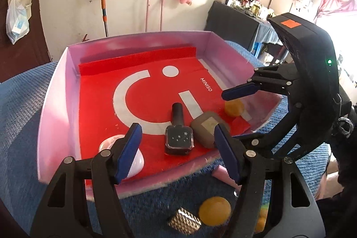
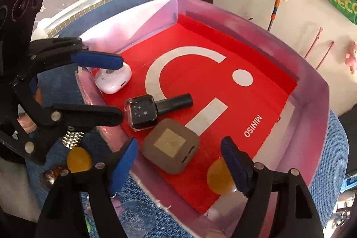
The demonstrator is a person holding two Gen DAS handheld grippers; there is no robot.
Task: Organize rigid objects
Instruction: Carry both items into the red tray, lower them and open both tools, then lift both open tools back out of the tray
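Observation:
A pink box lined with red MINISO paper holds a dark nail polish bottle, a brown square charger, a white earbud case and a yellow ball. My left gripper is open and empty over the box's near edge, above the bottle. My right gripper is open and empty above the charger and ball; one of its fingers shows in the left wrist view.
The box sits on a blue woven seat. Outside the box lie another yellow ball, a silver studded object and a pink piece. A wall with hanging toys stands behind.

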